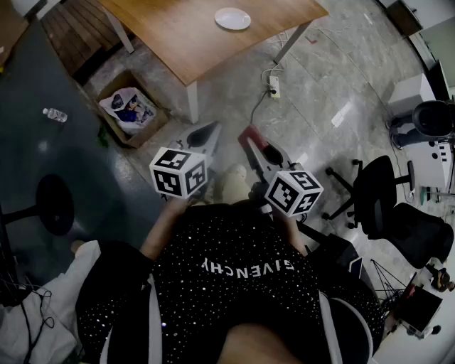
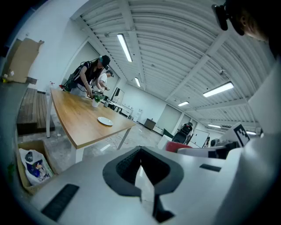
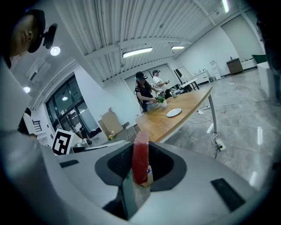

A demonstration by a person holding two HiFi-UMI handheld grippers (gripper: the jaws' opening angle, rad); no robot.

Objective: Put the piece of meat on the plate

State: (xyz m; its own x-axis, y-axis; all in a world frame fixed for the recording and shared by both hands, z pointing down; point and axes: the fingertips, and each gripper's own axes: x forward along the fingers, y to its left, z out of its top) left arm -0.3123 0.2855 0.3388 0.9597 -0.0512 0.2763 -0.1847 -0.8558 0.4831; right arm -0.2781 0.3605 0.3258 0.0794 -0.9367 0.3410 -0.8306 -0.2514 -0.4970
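Observation:
The piece of meat (image 3: 141, 157), a flat red slab, stands on edge between the jaws of my right gripper (image 3: 138, 172), which is shut on it. From the head view the meat (image 1: 249, 140) shows at that gripper's tip (image 1: 253, 146), held in front of the person's body above the floor. My left gripper (image 1: 206, 132) is beside it; its jaws (image 2: 141, 172) meet with nothing between them. The white plate (image 1: 233, 18) lies on the wooden table (image 1: 192, 43) well ahead of both grippers, and both gripper views show the plate (image 2: 105, 121) (image 3: 174, 113).
A cardboard box with a bag (image 1: 131, 108) sits on the floor by the table's leg, a water bottle (image 1: 55, 114) farther left. A power strip (image 1: 274, 87) and cable lie ahead. Office chairs (image 1: 378, 193) stand at the right. Two people (image 3: 148, 93) work at the table's far end.

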